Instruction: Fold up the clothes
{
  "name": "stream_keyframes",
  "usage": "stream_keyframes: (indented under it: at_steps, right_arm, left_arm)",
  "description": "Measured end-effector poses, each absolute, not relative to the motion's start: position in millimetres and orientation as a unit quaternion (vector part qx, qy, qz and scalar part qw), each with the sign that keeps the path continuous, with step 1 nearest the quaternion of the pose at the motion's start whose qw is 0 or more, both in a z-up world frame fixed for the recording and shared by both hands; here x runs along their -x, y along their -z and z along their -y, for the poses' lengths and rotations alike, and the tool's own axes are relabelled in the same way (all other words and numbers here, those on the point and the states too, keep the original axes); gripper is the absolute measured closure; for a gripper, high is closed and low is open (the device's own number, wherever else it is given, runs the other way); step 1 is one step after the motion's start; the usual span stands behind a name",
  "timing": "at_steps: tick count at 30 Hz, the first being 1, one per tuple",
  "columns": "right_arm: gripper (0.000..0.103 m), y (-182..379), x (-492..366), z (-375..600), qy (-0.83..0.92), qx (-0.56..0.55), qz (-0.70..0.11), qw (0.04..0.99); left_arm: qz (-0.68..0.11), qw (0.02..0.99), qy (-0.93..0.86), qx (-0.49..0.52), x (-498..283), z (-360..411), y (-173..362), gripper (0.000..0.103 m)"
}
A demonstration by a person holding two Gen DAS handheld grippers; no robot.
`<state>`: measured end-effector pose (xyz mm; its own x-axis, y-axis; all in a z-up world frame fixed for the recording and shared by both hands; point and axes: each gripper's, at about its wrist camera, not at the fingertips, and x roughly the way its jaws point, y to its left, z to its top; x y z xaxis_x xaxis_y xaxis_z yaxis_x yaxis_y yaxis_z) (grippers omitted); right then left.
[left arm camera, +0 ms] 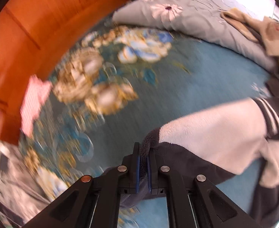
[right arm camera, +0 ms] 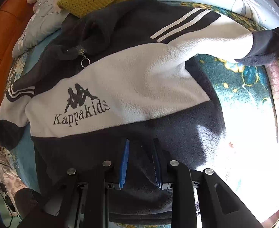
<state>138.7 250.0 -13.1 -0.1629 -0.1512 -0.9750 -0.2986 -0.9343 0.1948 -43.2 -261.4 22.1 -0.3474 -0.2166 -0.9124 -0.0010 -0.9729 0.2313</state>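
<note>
Folding cleanly, the black-and-white fleece jacket [right arm camera: 131, 79] sleeve pinched by the left gripper [left arm camera: 143, 163] should be drawn toward three o'clock while the parted right gripper [right arm camera: 140, 161] is pressed on the hem.

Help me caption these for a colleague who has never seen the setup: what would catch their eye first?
The black-and-white fleece jacket with its "Kappa Kids" logo fills the right wrist view, spread on the blue floral bedspread. In the left wrist view, the left gripper is pinched shut on the jacket's dark sleeve cuff. The orange wooden headboard curves behind the bed.
</note>
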Motion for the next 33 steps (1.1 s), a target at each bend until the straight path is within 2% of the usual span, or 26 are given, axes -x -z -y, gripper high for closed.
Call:
stream_keyframes:
  at_steps: [4, 8, 14, 16, 20, 25, 30, 33]
  right_arm:
    - [0.078, 6.4, -129.0, -252.9, -0.75, 0.637, -0.174, 0.051]
    - [0.078, -2.8, -111.3, -250.7, -0.767, 0.619, -0.166, 0.035]
    - [0.078, -13.8, -60.0, -244.8, -0.797, 0.586, -0.145, 0.018]
    - [0.078, -9.1, -35.5, -241.2, -0.803, 0.581, -0.135, 0.013]
    - [0.078, 1.2, 4.6, -238.4, -0.802, 0.585, -0.122, 0.013]
    - [0.078, 9.8, 37.8, -223.9, -0.801, 0.596, -0.048, 0.036]
    - [0.078, 24.6, 59.2, -217.9, -0.784, 0.619, -0.017, 0.044]
    - [0.078, -2.3, 68.6, -220.9, -0.815, 0.576, -0.037, 0.04]
  left_arm:
    - [0.135, 0.084, 0.794, -0.586, 74.0, 265.3, 13.3, 0.096]
    - [0.089, 0.085, 0.795, -0.594, 70.7, 263.7, 32.5, 0.093]
    - [0.024, 0.086, 0.821, -0.564, 49.7, 266.1, 7.4, 0.084]
    - [0.009, 0.07, 0.836, -0.545, 36.8, 249.3, -7.8, 0.084]
    - [-0.002, -0.042, 0.845, -0.533, 21.3, 188.9, -17.2, 0.079]
    - [0.028, -0.163, 0.808, -0.565, 18.1, 95.4, 5.9, 0.079]
    - [0.081, -0.19, 0.77, -0.604, 34.9, 30.7, 38.4, 0.079]
    - [0.084, -0.178, 0.772, -0.604, 52.6, 20.6, 44.4, 0.079]
